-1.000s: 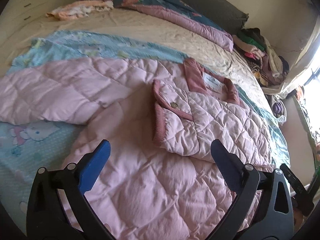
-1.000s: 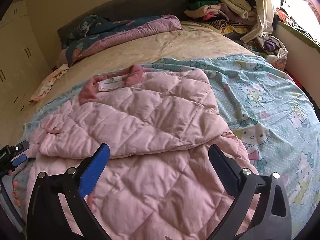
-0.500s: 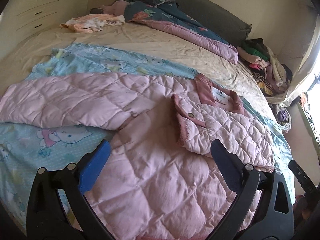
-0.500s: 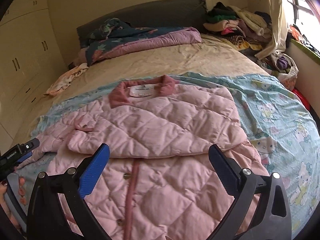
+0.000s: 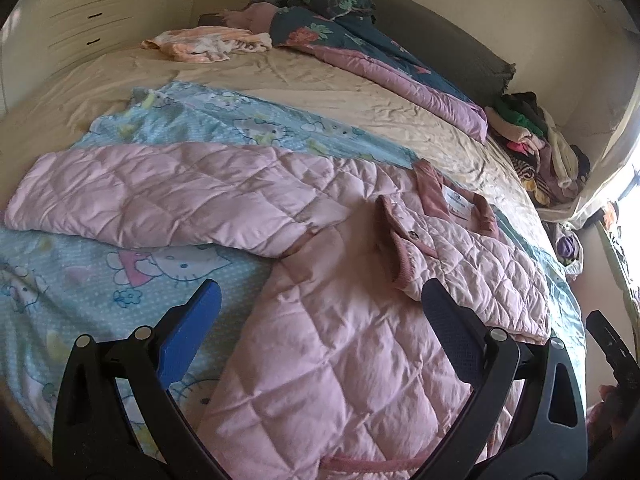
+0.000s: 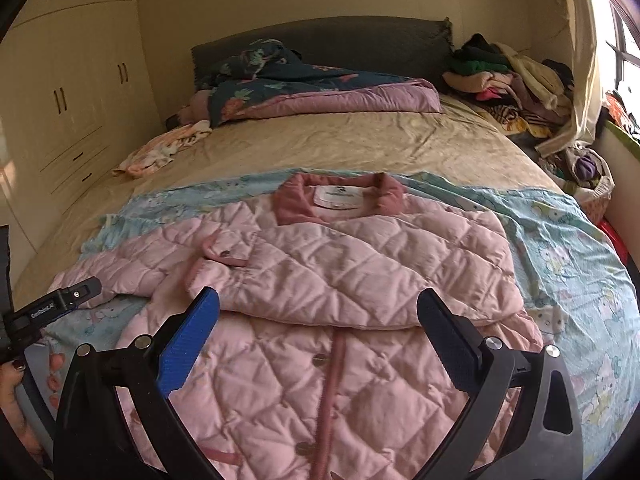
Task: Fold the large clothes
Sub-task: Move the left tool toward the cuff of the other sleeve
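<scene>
Beige bed sheet (image 6: 360, 144) under cartoon blanket (image 6: 560, 248), pink jacket (image 6: 340, 280).

Cream wardrobe (image 6: 76, 92) stands left of the bed (image 6: 340, 144); dark headboard (image 6: 320, 44) behind, bright window (image 6: 624, 48) right.

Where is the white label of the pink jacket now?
In the right wrist view, the white label sits inside the dark pink collar, at the jacket's far end, toward the headboard.
</scene>
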The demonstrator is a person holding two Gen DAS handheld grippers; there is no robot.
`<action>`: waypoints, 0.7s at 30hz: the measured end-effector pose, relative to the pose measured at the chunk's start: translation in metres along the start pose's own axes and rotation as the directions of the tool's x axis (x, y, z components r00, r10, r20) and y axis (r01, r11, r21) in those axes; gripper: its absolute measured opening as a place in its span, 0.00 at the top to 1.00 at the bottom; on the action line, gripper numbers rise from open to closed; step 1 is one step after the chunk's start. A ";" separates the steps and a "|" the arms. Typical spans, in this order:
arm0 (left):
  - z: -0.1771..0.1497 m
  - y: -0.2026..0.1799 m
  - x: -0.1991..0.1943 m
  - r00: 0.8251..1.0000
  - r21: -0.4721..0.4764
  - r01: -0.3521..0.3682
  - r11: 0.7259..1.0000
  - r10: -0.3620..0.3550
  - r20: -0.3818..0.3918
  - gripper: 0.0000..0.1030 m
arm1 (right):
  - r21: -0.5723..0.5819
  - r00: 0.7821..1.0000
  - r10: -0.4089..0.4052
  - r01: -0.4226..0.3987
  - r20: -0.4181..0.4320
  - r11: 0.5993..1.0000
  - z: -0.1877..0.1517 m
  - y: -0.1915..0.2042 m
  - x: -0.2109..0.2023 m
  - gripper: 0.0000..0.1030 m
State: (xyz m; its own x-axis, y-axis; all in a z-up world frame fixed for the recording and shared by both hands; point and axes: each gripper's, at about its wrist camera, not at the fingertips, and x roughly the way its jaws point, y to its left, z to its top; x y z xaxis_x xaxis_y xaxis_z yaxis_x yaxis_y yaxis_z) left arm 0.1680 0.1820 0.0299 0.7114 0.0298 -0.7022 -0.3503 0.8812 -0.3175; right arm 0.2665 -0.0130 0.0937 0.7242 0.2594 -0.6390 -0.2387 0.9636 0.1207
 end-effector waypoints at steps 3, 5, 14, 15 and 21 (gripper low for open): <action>0.001 0.008 -0.003 1.000 -0.015 -0.001 1.000 0.001 0.003 0.09 | -0.018 1.000 0.009 -0.009 0.000 1.000 0.001 0.013 0.000 0.04; 0.001 0.015 -0.004 1.000 -0.025 -0.006 1.000 0.006 0.003 0.09 | -0.030 1.000 0.020 -0.020 -0.002 0.999 0.002 0.022 0.001 0.04; 0.002 0.051 -0.009 0.999 -0.091 -0.034 0.995 0.035 0.008 0.09 | -0.103 0.998 0.065 -0.066 -0.011 0.992 0.007 0.065 0.007 0.04; 0.003 0.055 -0.009 0.999 -0.099 -0.037 0.994 0.038 0.007 0.09 | -0.107 0.997 0.070 -0.071 -0.013 0.992 0.008 0.069 0.008 0.04; 0.003 0.082 -0.008 0.998 -0.151 -0.060 0.987 0.062 0.007 0.09 | -0.150 0.993 0.113 -0.117 -0.035 0.982 0.008 0.102 0.020 0.04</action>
State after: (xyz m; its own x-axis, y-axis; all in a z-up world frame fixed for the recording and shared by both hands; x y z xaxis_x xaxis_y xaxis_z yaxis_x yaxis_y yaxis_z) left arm 0.1352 0.2555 0.0112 0.6923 0.0877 -0.7162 -0.4804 0.7966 -0.3669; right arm 0.2617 0.0907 0.0995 0.6696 0.3640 -0.6474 -0.4159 0.9060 0.0791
